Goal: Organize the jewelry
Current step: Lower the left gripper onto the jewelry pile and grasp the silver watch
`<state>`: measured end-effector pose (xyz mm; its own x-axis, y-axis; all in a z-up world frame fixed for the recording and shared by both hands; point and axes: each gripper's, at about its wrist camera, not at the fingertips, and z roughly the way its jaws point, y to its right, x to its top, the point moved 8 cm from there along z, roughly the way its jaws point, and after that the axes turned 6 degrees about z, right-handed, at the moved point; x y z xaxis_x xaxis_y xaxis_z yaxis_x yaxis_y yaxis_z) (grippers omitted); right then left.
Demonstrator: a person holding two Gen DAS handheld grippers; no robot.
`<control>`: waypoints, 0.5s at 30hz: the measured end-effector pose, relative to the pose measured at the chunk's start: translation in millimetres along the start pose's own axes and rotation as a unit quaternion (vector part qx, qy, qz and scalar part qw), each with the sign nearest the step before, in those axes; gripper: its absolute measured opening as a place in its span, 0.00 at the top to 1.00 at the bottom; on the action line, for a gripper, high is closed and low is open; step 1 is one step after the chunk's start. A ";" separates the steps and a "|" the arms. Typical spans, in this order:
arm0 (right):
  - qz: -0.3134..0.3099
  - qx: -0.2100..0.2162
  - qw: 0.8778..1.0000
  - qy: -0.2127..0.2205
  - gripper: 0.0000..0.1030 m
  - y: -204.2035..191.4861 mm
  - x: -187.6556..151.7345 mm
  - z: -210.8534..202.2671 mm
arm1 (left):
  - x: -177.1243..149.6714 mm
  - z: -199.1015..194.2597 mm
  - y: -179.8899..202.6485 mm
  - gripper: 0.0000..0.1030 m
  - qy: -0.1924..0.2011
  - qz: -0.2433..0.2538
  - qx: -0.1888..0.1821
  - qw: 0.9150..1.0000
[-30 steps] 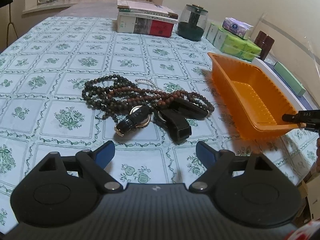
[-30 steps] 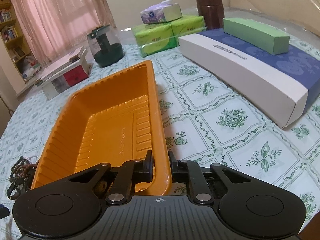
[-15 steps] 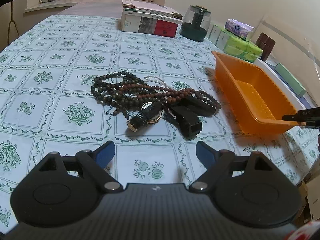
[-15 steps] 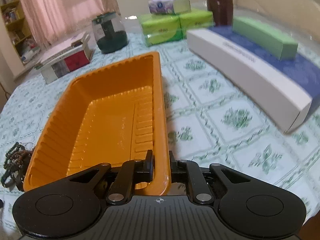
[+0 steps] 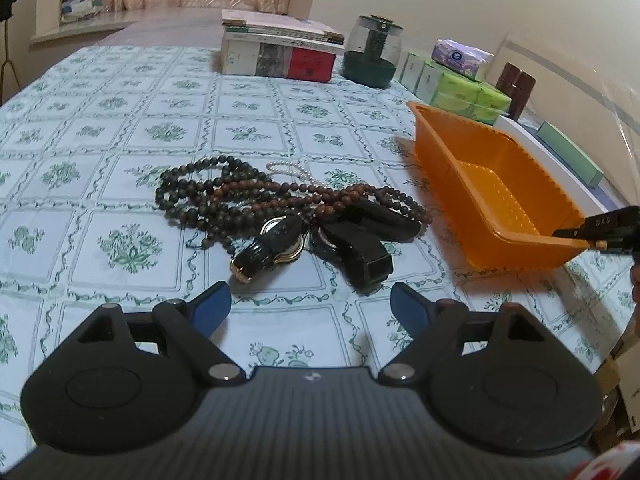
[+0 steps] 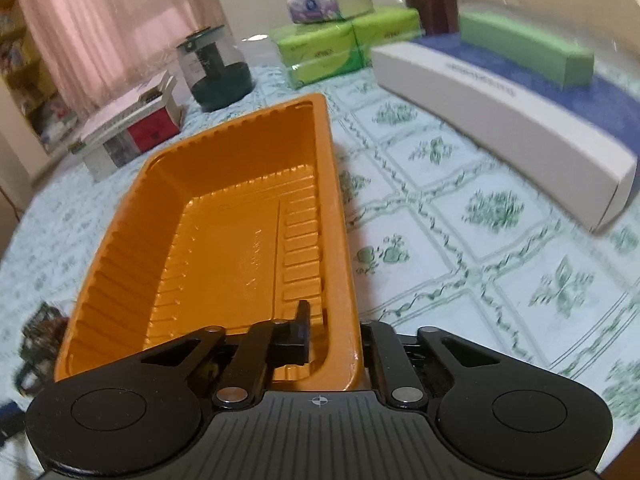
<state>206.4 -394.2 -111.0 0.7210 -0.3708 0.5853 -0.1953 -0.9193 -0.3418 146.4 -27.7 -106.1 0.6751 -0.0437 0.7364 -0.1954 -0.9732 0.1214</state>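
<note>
A tangle of dark and brown bead strands (image 5: 248, 196), a thin pearl strand (image 5: 292, 168), a gold-cased watch (image 5: 276, 246) and a black watch (image 5: 360, 252) lie on the floral tablecloth. My left gripper (image 5: 310, 300) hovers open just short of the pile, nothing between its blue pads. The empty orange tray (image 5: 440, 160) stands to the right of the pile. My right gripper (image 6: 334, 332) is closing on the near rim of the tray (image 6: 120, 240), one finger inside and one outside the wall. From the left wrist, the right gripper (image 5: 596, 232) shows at the tray's near corner.
At the table's far side stand a stack of books (image 5: 280, 52), a dark glass jar (image 5: 374, 56), green tissue packs (image 5: 456, 88) and a brown canister (image 5: 518, 88). A long white and blue box (image 6: 500, 120) with a green box (image 6: 524, 48) on it lies right of the tray.
The right jaws have tightened on the tray's rim, which now sits deeper between the fingers. The right wrist view is blurred and slightly shifted. The left gripper stays open before the pile.
</note>
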 end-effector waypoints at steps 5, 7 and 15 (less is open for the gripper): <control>-0.063 -0.024 0.998 0.013 0.97 -8.6 8.5 -13.4 | 2.4 0.6 3.4 0.19 0.005 0.019 0.003 1.000; -0.084 -0.030 0.996 0.014 0.97 -10.7 12.0 -18.2 | 2.8 0.6 4.0 0.19 0.006 0.021 0.002 1.000; -0.173 -0.059 0.983 -0.006 0.97 -17.8 24.1 -29.4 | 9.6 -4.4 -8.8 0.22 0.011 0.033 0.024 0.999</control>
<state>207.7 -390.7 -69.1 0.7650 -0.0325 0.6432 -0.0120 -0.9993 -0.0363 151.5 -18.6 -97.2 0.6463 -0.1039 0.7559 -0.2049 -0.9779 0.0408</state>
